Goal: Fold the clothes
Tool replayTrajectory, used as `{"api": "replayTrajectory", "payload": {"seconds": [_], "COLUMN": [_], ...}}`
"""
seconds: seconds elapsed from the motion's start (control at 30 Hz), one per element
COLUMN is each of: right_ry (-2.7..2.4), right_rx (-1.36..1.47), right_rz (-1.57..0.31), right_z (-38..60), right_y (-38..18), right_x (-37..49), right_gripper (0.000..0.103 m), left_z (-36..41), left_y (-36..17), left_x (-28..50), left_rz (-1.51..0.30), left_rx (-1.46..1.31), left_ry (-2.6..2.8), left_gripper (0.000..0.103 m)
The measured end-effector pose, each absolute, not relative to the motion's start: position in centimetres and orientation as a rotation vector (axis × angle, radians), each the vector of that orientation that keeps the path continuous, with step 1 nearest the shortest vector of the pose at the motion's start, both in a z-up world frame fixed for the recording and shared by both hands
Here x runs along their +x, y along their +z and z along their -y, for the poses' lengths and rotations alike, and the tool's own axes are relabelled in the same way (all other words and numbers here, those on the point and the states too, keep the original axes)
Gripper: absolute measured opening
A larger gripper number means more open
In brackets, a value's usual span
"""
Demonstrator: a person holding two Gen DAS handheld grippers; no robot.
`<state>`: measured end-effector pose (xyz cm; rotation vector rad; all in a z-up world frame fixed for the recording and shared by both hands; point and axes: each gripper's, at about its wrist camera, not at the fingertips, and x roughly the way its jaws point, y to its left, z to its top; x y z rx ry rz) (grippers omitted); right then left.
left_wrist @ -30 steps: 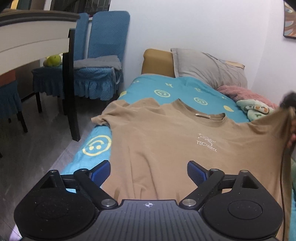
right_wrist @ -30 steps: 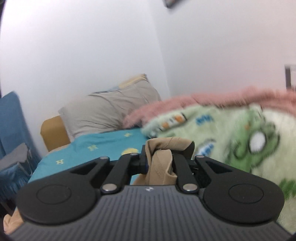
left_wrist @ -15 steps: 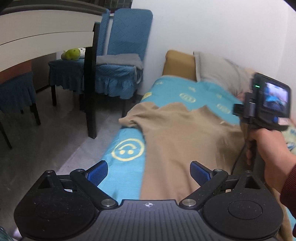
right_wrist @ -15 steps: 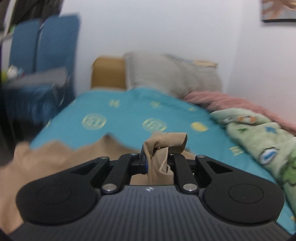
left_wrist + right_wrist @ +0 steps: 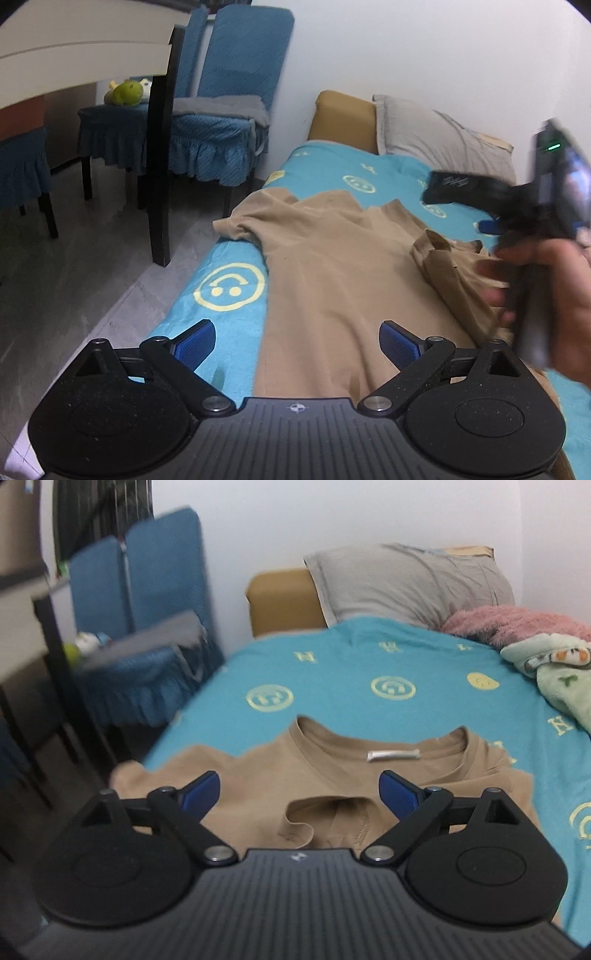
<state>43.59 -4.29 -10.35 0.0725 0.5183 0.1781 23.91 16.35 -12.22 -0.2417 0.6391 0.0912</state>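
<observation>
The tan shirt (image 5: 332, 280) lies flat on the bed (image 5: 229, 291), collar toward the pillow (image 5: 406, 579), its long axis running from the pillow back toward both grippers. The right gripper (image 5: 299, 794) is opening its fingers, nothing pinched between them; a folded-over sleeve (image 5: 325, 819) lies loose just below. The left gripper (image 5: 295, 339) has its fingers spread wide and empty over the shirt's lower end, on the side away from the pillow. I'd say the unfolded sleeve (image 5: 240, 225), hanging off the bed's edge, sits nearer the left gripper.
</observation>
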Motion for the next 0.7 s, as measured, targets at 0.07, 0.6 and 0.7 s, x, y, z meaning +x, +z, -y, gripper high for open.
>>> {"api": "replayTrajectory", "payload": {"seconds": [0.07, 0.6, 0.7], "right_ry": [0.185, 0.186, 0.147], "right_rx": [0.066, 0.264, 0.303], "right_rz": [-0.501, -0.513, -0.495], "right_z": [5.5, 19.8, 22.0], "right_y": [-8.2, -1.1, -1.4], "right_x": [41.1, 12.9, 9.9], "right_gripper": [0.094, 0.094, 0.094], "left_z": [-16.1, -11.4, -10.4], "left_y": [-12.1, -8.6, -8.2], "left_x": [23.7, 17.3, 15.7], "left_rz": [-0.631, -0.609, -0.625], "left_rx": [-0.238, -0.110, -0.090], "left_ry": [0.090, 0.005, -0.040], "left_gripper": [0.097, 0.097, 0.097]}}
